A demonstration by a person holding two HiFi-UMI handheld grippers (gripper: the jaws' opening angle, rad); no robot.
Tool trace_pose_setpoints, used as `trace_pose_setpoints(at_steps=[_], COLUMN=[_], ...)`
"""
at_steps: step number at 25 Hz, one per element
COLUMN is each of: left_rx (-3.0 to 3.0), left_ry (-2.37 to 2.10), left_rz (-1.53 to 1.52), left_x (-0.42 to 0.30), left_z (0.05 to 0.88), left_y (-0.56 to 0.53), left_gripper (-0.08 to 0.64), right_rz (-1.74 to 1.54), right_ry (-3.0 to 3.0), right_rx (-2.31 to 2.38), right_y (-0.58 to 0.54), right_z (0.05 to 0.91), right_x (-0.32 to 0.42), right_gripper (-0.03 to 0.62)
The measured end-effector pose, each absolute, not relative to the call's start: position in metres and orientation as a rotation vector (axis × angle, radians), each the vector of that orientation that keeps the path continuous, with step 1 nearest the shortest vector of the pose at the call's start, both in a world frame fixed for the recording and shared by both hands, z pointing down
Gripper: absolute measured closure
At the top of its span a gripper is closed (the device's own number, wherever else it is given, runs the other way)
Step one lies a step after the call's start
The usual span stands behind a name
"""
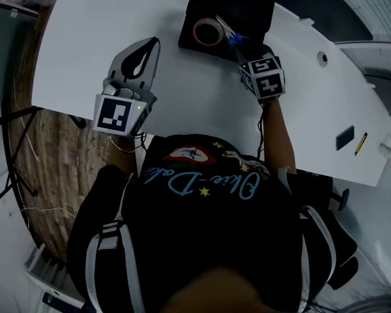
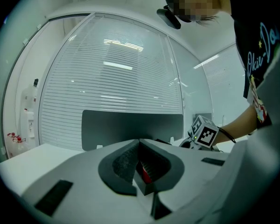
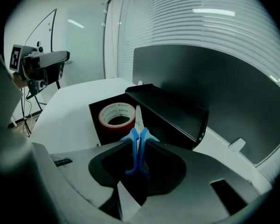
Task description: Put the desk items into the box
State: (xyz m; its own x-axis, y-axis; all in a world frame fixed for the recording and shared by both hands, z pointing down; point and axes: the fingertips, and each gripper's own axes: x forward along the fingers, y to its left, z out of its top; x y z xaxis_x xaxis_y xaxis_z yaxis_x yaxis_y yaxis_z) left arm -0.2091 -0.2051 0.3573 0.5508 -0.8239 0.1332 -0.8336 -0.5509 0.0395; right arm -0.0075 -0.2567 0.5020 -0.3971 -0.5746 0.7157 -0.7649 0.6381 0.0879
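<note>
Scissors with blue handles are pinched between the jaws of our right tool, with the blades pointing forward over the open black box, close beside the red tape roll that lies inside it. Our left tool is over the white desk, left of the box, with its jaws pressed together at the tips.

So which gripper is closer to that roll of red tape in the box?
Right. The right gripper, shut on blue scissors, is at the edge of the box, beside the tape; the left gripper sits over the desk, well off to the left.
</note>
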Motion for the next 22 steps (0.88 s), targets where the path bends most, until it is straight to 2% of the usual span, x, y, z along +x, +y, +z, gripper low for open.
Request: trace_pose_setpoints(at_steps=[22], left_rx=[2.676], left_ry=[-1.459], left_rz=[0.145], left_x=[-0.213], left_z=[0.351], left_y=[-0.201], left_gripper=[0.563], right_rz=[0.283], right_ry=[-2.045], right_rx=[0.948], right_y=[-0.260], right_z=[0.514], right_x=[-0.009], right_gripper=[0.499])
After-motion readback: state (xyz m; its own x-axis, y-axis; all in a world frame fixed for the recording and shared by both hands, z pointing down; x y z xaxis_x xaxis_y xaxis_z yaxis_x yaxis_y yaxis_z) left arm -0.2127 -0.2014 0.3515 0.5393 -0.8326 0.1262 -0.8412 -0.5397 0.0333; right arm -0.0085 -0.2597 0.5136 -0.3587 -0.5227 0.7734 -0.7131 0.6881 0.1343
